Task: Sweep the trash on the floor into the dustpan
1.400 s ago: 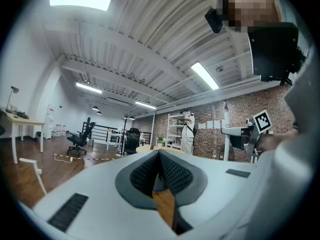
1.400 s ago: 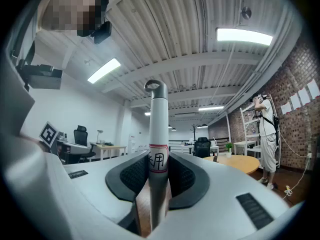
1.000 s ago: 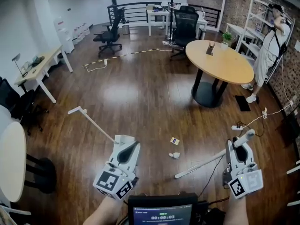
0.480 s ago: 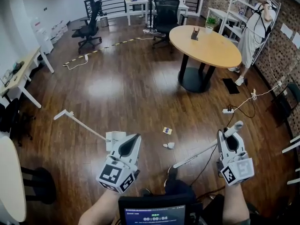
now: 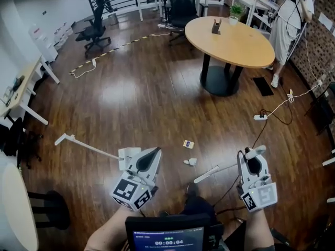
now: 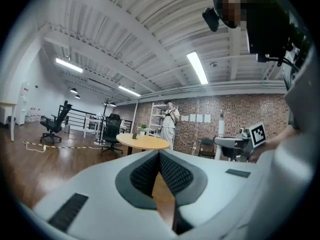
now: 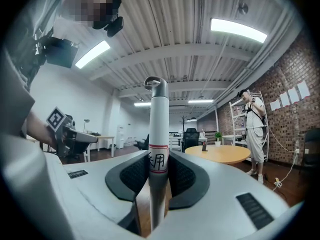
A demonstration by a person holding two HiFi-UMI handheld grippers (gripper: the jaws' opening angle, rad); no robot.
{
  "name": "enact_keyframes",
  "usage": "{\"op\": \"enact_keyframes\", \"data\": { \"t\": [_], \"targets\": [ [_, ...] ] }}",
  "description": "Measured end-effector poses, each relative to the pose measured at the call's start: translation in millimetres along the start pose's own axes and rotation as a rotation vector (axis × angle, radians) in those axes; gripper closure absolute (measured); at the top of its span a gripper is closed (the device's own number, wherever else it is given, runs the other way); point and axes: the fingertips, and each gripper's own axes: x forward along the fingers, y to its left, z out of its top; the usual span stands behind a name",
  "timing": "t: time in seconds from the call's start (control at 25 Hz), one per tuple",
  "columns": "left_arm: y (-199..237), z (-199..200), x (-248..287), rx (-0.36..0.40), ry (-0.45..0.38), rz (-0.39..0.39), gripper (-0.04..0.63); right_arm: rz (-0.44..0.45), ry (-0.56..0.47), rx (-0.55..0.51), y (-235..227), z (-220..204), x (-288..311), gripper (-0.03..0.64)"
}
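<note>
Two bits of trash lie on the dark wood floor: a small printed packet (image 5: 188,144) and a crumpled white scrap (image 5: 190,161). My right gripper (image 5: 253,158) is shut on the white broom handle (image 5: 214,172), which slants down to the left toward the scrap; the broom head is hidden. In the right gripper view the handle (image 7: 156,134) stands upright between the pads of the right gripper (image 7: 157,156). My left gripper (image 5: 152,155) hangs left of the trash. A white dustpan part (image 5: 127,155) and its long handle (image 5: 86,146) show at its left. In its own view the left gripper (image 6: 159,155) is shut, nothing visible between the pads.
A round wooden table (image 5: 230,38) on a black pedestal stands at the back right, with a person (image 5: 290,20) beyond it. A power strip (image 5: 260,117) and cables trail along the right. Office chairs (image 5: 180,7) stand at the back, desks at the left. A screen (image 5: 167,238) sits below me.
The head view has swung forward and down, so the room sits higher in frame. The broom handle now looks shorter and steeper in my right gripper. Both grippers stay shut.
</note>
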Motion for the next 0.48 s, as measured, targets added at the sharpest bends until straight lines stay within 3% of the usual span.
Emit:
{"op": "enact_keyframes", "data": {
  "t": [0.08, 0.24, 0.48],
  "targets": [
    [2.8, 4.6, 38.4, -0.044, -0.021, 0.004, 0.594, 0.025, -0.003, 0.001, -29.2, -5.3, 17.8, 0.502],
    [7.0, 2.6, 143.2, -0.03, -0.006, 0.023, 0.594, 0.069, -0.01, 0.01, -110.5, -24.8, 68.0, 0.502],
    [8.8, -14.5, 175.0, -0.031, 0.068, 0.006, 0.594, 0.088, 0.024, 0.005, -131.4, -40.1, 78.3, 0.503]
  ]
}}
